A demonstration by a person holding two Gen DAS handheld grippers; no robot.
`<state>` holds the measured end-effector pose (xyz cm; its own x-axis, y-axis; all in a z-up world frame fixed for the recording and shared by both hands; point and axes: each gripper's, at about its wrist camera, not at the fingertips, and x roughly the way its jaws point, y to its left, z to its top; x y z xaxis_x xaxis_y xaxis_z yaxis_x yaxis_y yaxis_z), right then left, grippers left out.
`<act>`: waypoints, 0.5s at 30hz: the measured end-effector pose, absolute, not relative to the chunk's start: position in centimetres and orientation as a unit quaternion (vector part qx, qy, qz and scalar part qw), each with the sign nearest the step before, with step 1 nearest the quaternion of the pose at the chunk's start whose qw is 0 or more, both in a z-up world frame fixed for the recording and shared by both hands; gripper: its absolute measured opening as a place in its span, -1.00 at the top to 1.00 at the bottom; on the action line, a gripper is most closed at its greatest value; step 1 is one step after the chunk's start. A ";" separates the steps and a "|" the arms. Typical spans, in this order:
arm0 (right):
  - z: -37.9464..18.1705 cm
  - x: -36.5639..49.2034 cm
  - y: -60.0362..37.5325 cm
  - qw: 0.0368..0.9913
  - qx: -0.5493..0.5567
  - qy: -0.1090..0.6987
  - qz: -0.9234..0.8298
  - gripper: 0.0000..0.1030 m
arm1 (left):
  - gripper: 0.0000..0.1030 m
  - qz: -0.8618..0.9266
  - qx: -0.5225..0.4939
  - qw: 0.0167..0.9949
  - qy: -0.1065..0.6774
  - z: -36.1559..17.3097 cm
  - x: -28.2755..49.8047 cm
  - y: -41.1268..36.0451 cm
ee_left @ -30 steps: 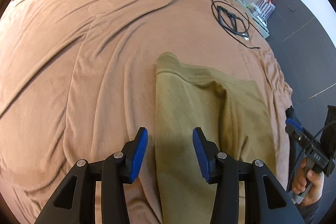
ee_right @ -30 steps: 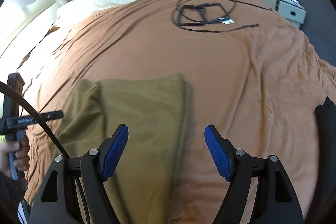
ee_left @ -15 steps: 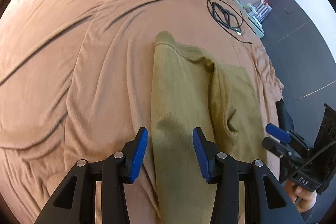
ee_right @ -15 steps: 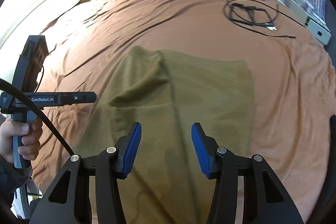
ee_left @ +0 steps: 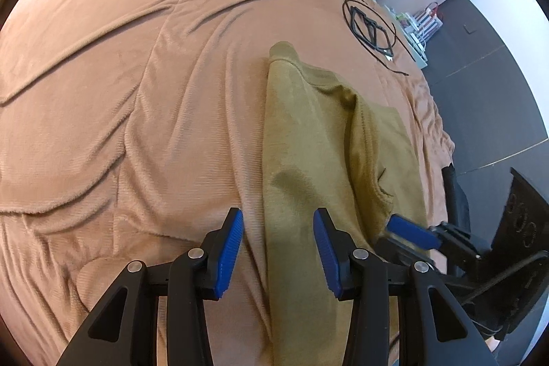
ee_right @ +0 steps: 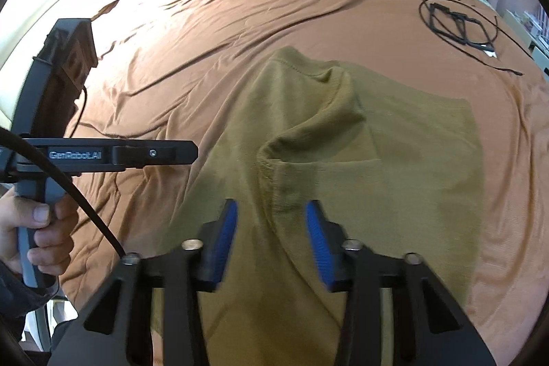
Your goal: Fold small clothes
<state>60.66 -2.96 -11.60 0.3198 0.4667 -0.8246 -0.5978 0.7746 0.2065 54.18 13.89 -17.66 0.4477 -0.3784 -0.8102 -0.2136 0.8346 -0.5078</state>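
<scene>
Garment: an olive shirt (ee_left: 302, 139) lies on the brown bed cover (ee_left: 137, 91), centre to lower right of the left wrist view, centre and lower half of the right wrist view.
Done so far: it looks partly folded; one side lies doubled over the body, leaving a raised ridge down the middle (ee_right: 308, 126) and a straight edge on the frame's right.
Left to do: the ridge is lumpy and not flat; by my judgement the other side and the lengthwise fold are not yet made.
Left hand-held gripper (ee_left: 278, 254): jaws spread, straddling the shirt's left edge at the bottom of the frame, pinching nothing.
Right hand-held gripper (ee_right: 271, 242): jaws spread, low over the cloth near the ridge's near end, holding nothing; whether the pads touch the fabric I cannot tell.
Other things: a black cable coil (ee_right: 459, 23) lies in the upper right of the frame, well apart from the shirt.
Progress: roughly the middle of the fold, as a judgement.
</scene>
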 end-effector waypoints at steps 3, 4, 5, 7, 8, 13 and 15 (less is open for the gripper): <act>-11.9 61.5 -2.8 0.812 -0.066 0.486 0.315 0.95 | 0.13 -0.050 -0.281 0.802 0.524 -17.7 54.3 14.1; -11.7 61.8 -3.0 0.814 -0.062 0.484 0.314 0.98 | 0.13 -0.051 -0.280 0.803 0.523 -17.6 54.4 14.2; -11.2 62.1 -3.5 0.818 -0.059 0.479 0.313 0.99 | 0.13 -0.052 -0.279 0.804 0.522 -17.5 54.5 14.2; -10.5 62.4 -4.1 0.825 -0.057 0.470 0.309 1.00 | 0.13 -0.056 -0.276 0.806 0.520 -17.4 54.8 14.1; -10.1 62.3 -4.3 0.829 -0.056 0.466 0.306 1.00 | 0.13 -0.058 -0.275 0.807 0.520 -17.4 55.1 14.0; -8.3 62.7 -7.0 0.847 -0.047 0.447 0.284 1.00 | 0.13 -0.063 -0.271 0.810 0.516 -17.1 56.7 13.7; -7.9 62.6 -7.8 0.852 -0.043 0.442 0.276 1.00 | 0.13 -0.063 -0.269 0.812 0.515 -17.0 57.3 13.6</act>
<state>62.57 -7.76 -7.90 0.4565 0.4319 -0.7779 -0.5080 0.8443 0.1707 57.31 13.62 -16.96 0.4626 -0.3790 -0.8015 -0.1752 0.8471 -0.5018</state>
